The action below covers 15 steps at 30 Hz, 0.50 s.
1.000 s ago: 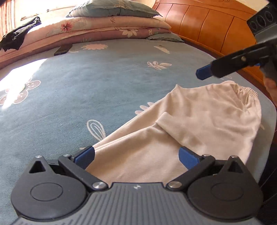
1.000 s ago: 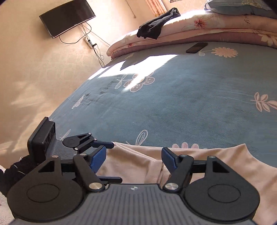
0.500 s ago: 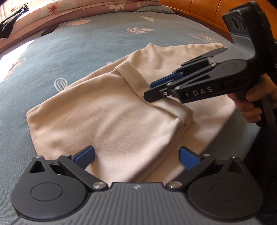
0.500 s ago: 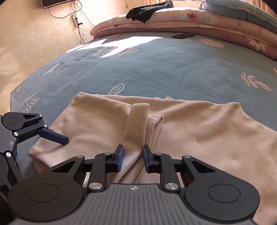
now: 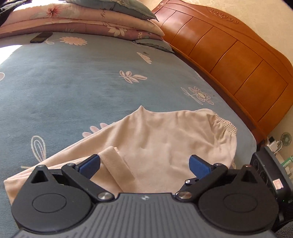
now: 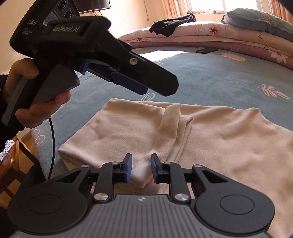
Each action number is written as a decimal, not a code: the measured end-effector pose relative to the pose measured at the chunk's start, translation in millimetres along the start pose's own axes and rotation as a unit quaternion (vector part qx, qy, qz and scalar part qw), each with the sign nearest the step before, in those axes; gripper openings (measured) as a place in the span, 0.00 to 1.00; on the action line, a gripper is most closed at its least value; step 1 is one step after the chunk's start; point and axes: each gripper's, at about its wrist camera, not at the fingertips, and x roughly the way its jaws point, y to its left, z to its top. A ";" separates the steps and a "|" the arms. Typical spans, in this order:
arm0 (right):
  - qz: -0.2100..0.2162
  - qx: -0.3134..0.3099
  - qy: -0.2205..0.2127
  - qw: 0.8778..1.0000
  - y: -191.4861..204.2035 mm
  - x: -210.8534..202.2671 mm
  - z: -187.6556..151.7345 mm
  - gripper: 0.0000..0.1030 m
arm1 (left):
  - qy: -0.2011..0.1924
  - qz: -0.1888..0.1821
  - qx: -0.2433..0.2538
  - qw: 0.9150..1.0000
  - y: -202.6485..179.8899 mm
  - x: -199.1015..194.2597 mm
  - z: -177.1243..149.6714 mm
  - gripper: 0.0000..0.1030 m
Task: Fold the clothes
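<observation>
1. The beige garment [image 5: 164, 146] lies half-folded at the bed's [image 5: 73, 82] near edge, by the headboard-side corner.
2. The right gripper [image 6: 141, 167] is closing around a fabric fold, seemingly not yet pinching.
3. The left gripper [image 5: 144, 164] is spread wide above the cloth.
4. Open blue bedding stretches beyond.

Bright daylight enters through the window [image 6: 221, 6] far beyond the jaws, glaring white on the bed [image 5: 73, 87] there. Both views bow strongly at the edges; nearby parts look slightly soft.

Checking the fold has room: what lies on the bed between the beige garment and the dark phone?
Only bare blue floral bedspread between beige garment and dark phone, in the left wrist view.
</observation>
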 end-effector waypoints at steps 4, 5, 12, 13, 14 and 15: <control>0.007 0.020 -0.009 1.000 -4.5 -2.4 -6.2 0.23 | 0.036 0.006 -0.024 0.999 10.4 39.5 6.5 0.99; 0.008 0.023 -0.011 1.000 -4.9 -2.8 -6.7 0.23 | 0.039 0.008 -0.030 0.999 12.8 45.6 7.5 0.99; 0.010 0.039 -0.031 0.999 -3.6 -4.6 -15.3 0.23 | 0.065 0.064 -0.021 0.996 15.6 74.6 8.3 0.99; 0.007 0.038 -0.033 0.999 -2.5 -4.7 -15.7 0.23 | 0.065 0.066 -0.021 0.996 14.6 73.8 10.2 0.98; 0.005 0.037 -0.034 0.999 -1.5 -4.5 -16.0 0.23 | 0.064 0.066 -0.021 0.996 13.5 72.0 12.8 0.98; 0.002 0.036 -0.034 0.999 0.3 -5.1 -15.2 0.23 | 0.056 0.065 -0.023 0.996 12.9 66.3 16.4 0.97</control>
